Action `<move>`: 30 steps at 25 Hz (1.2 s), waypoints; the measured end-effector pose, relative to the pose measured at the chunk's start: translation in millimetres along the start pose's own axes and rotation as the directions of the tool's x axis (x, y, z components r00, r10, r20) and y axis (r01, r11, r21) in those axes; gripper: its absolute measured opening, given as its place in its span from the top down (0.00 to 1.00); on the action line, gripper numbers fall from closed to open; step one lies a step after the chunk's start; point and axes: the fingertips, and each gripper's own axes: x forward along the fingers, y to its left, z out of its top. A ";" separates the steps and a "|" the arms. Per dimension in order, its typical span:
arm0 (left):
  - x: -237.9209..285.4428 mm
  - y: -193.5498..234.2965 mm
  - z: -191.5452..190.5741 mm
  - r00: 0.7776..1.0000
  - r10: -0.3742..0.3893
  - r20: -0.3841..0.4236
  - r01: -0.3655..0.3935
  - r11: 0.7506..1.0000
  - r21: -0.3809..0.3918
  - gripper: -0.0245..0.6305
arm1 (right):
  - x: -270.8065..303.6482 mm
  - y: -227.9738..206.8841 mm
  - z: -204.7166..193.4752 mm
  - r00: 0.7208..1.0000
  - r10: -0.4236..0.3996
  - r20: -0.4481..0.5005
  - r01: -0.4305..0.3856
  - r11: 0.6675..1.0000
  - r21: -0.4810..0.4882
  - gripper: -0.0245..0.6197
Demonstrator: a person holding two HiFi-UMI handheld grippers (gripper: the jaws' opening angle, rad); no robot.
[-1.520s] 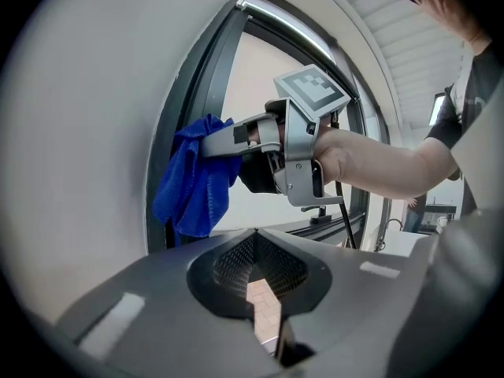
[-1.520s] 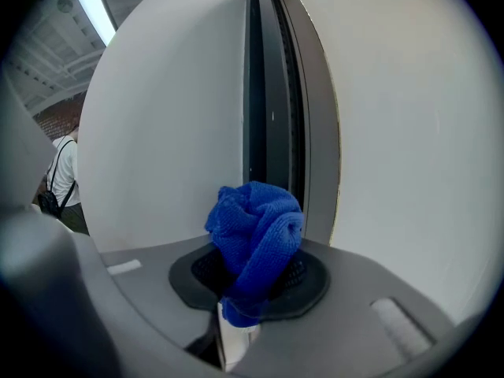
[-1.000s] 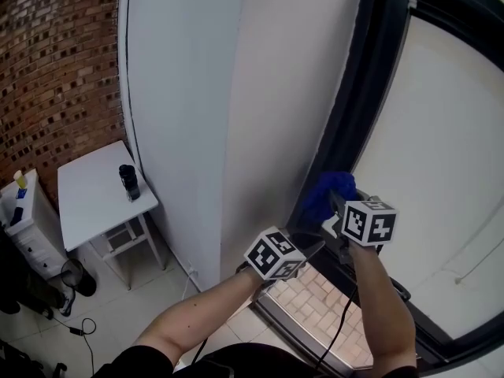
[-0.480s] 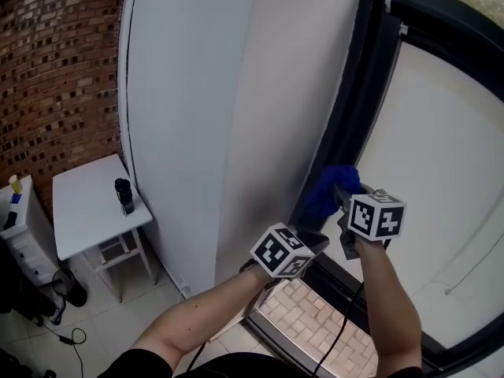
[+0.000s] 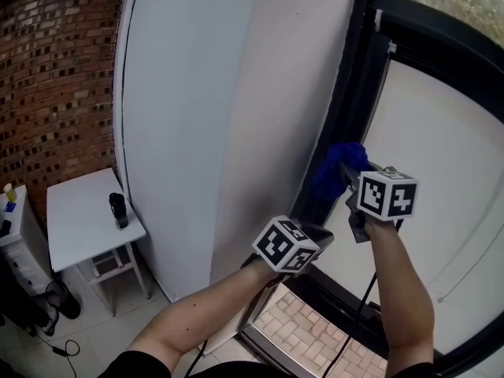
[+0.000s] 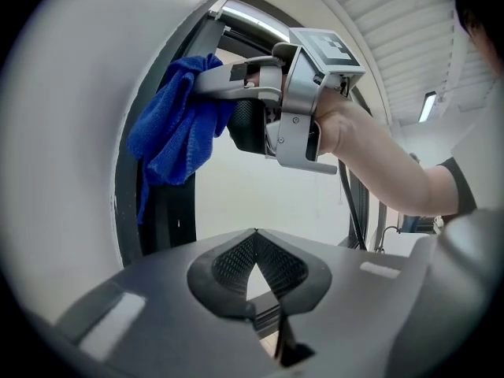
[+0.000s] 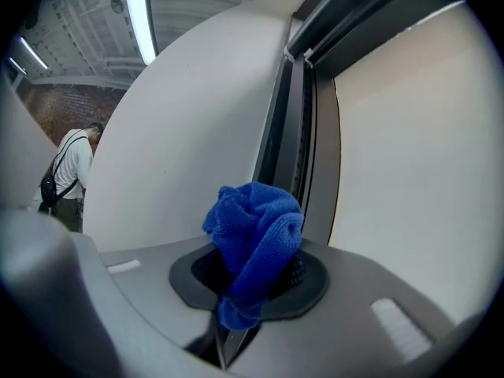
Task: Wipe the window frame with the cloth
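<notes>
Reaching up and forward, the right arm is raised with its forearm nearly straight, and the right gripper (image 5: 350, 181) holds the blue cloth (image 5: 335, 173) against the dark window frame (image 5: 352, 109), just beside the white wall (image 5: 236, 93). Its jaws pinch the cloth, which bunches out beyond them. The left gripper (image 5: 316, 239) sits lower, near the frame's foot, on a forearm that angles up from the lower left. Its jaws are pressed together, closed on each other. Each gripper's cube bears black-and-white square markers.
</notes>
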 end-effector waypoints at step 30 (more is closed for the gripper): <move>11.2 -11.6 79.6 0.998 -0.064 0.002 0.063 0.992 0.113 0.97 | -15.9 -48.4 157.2 0.965 -0.246 0.091 0.262 0.912 -0.316 0.84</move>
